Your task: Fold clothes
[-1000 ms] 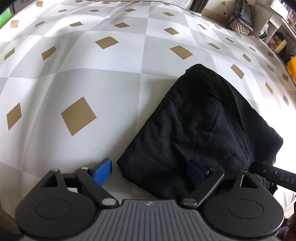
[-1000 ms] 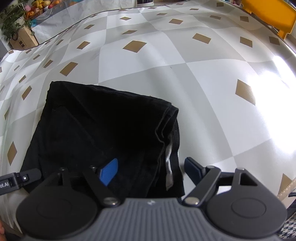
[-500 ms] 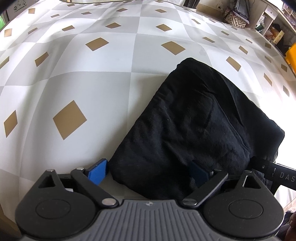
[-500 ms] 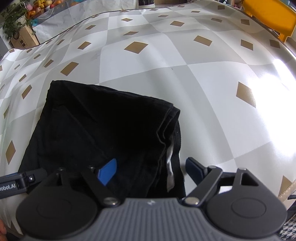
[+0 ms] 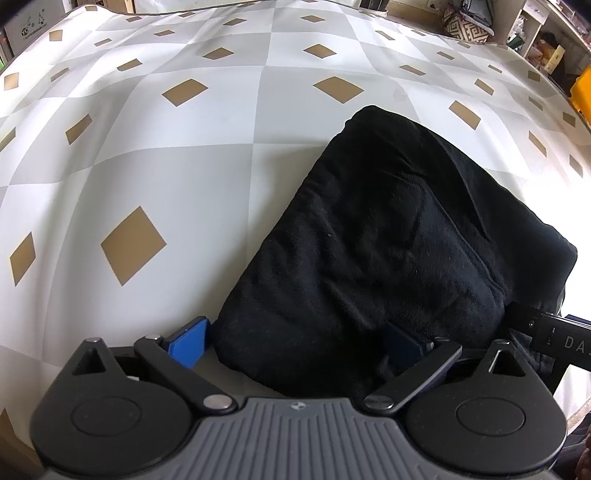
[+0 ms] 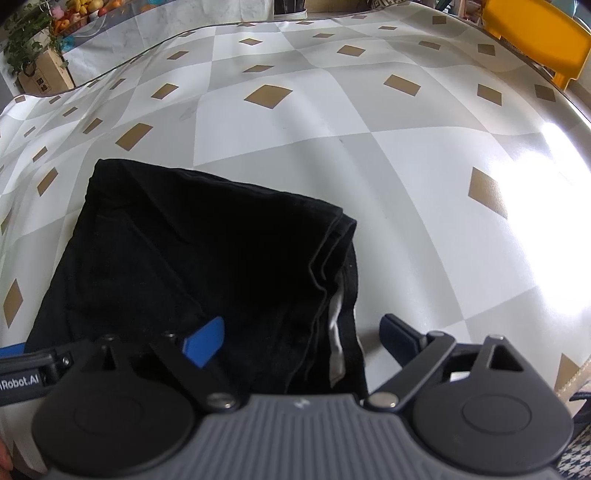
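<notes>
A black garment (image 5: 388, 240) lies folded into a thick stack on the checked tablecloth (image 5: 166, 166). My left gripper (image 5: 295, 341) hangs over its near left corner, jaws opening wide; the cloth's edge lies between the blue pads, and neither pad presses on it. In the right wrist view the same garment (image 6: 192, 258) shows its layered right edge with a white label peeking out. My right gripper (image 6: 301, 339) straddles that edge, jaws opening, with cloth lying loose between them. Each gripper's body shows at the edge of the other's view.
The tablecloth (image 6: 369, 166) of grey and white squares with tan diamonds stretches far around the garment. A yellow chair back (image 6: 535, 40) stands past the table's far right edge. Shelves and a patterned basket (image 5: 465, 27) sit beyond the far side.
Both grippers' jaws have spread wider. The garment's near edges have settled onto the table, and the left view has shifted a little so the stack looks nearer.
</notes>
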